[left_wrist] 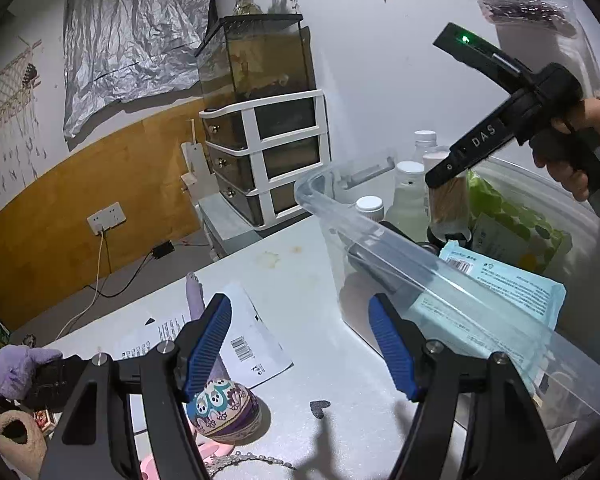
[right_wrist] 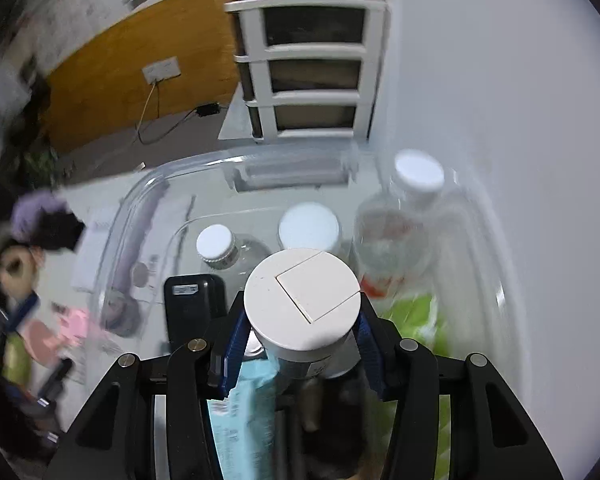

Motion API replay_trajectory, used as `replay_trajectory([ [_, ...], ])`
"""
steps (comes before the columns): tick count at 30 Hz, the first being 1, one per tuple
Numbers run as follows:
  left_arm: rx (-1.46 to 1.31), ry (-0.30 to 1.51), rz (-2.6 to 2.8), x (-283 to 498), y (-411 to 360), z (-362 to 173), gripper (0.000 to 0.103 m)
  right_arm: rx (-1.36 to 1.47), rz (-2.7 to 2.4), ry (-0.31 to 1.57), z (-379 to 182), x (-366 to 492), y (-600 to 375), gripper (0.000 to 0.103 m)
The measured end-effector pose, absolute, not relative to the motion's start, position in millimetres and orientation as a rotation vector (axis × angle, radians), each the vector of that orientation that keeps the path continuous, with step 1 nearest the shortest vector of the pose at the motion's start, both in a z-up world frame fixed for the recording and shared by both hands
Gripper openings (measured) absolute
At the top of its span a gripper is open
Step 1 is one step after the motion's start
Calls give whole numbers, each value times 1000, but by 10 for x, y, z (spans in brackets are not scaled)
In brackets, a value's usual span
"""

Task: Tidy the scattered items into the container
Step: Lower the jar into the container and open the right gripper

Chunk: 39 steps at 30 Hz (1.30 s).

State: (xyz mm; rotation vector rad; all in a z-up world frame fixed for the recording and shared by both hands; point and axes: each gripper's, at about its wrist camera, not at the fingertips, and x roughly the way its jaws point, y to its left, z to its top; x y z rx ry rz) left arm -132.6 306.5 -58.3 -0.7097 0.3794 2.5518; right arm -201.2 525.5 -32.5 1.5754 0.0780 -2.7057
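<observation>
Gripping a white-lidded jar (right_wrist: pixel 302 300) between its blue pads, the right claw (right_wrist: pixel 300 344) points steeply down into the clear plastic container (left_wrist: pixel 380 236). The left wrist view shows the same jar from the side, its body packed with thin wooden sticks, its lower end below the container's rim, among the things already stowed. Whether it touches the bottom cannot be told.

Inside the container stand three white-capped clear bottles: a small one (right_wrist: pixel 217 246) at the left, a wide-capped one (right_wrist: pixel 309 226) in the middle, and a taller one with a red label (right_wrist: pixel 404 216) leaning at the right. A light blue packet of wipes (left_wrist: pixel 496 292) lies flat against the near wall, a green packet (left_wrist: pixel 512 220) sits behind it, and a dark rectangular device (right_wrist: pixel 192 304) lies just left of the jar.

The left claw (left_wrist: pixel 300 344) hovers released over the white bench (left_wrist: pixel 300 280), nothing between its pads — it is just outside the container's near wall. Beneath its left finger rests a painted egg-shaped ornament (left_wrist: pixel 224 408), purple and teal, lying on its side. A printed sheet with a barcode (left_wrist: pixel 244 344) lies flat behind it, and a beaded chain (left_wrist: pixel 244 460) curls at the lower edge beside something pink — too cropped to name.

A white drawer unit (left_wrist: pixel 268 160) stands beyond the bench against the wall.
</observation>
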Motion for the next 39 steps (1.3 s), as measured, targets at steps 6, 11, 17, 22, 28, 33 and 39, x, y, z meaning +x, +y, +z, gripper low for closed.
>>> replay_trajectory([
  [6, -708, 379, 2545, -1351, 3072, -584, 71, 1684, -2512, 97, -396, -2157, 5172, 51],
  [11, -722, 367, 2543, -1375, 3052, -601, 71, 1747, -2462, 226, -424, -2314, 5059, 51],
  [17, -733, 362, 2546, -1399, 3009, -621, 71, 1813, -2393, 223, -459, -2507, 4998, 51],
  [22, -745, 351, 2553, -1435, 2968, -640, 71, 1776, -2436, 210, -475, -2537, 4989, 52],
  [28, -745, 353, 2548, -1447, 2959, -647, 71, 1756, -2468, 135, -448, -2511, 5018, 54],
  [33, -742, 353, 2541, -1434, 2973, -651, 71, 1625, -2577, 28, -212, -2435, 5121, 85],
  [39, -739, 344, 2540, -1402, 2959, -634, 71, 1478, -2694, -171, 110, -2276, 5308, 75],
])
